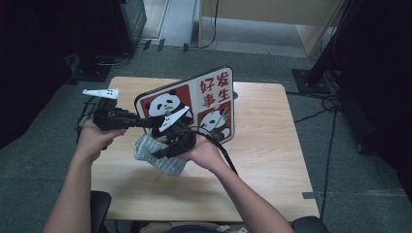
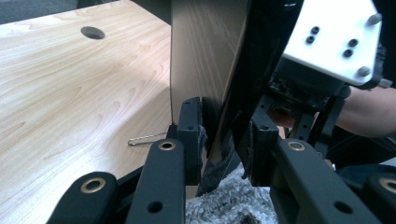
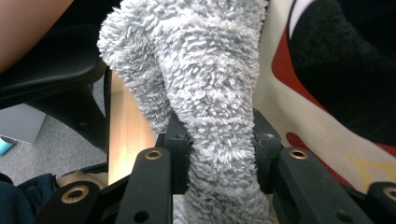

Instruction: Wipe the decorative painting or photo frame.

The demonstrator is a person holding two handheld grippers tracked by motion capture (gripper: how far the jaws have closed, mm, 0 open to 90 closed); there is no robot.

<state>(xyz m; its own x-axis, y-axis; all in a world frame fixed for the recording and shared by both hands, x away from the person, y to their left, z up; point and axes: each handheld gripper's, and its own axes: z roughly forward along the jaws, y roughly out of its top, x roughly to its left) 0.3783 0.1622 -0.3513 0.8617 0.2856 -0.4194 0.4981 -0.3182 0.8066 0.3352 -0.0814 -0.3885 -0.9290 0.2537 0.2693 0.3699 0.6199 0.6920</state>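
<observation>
A board [image 1: 194,104] printed with pandas and red characters stands tilted on the wooden table [image 1: 262,145]. My left gripper [image 1: 141,121] comes from the left and is shut on the board's left edge. In the left gripper view its pads [image 2: 189,135] press on the thin board [image 2: 201,60], whose wood-grain back faces that camera. My right gripper [image 1: 163,154] is shut on a grey fluffy cloth [image 1: 172,167] at the board's lower left corner. The right gripper view has the cloth [image 3: 201,70] bunched between the jaws [image 3: 219,149], right beside the panda face of the board [image 3: 317,107].
A small bent metal key [image 2: 147,138] lies on the table behind the board. A cable hole [image 2: 92,32] sits farther off in the tabletop. Dark stands [image 1: 311,73] and cables [image 1: 330,111] are on the floor to the right.
</observation>
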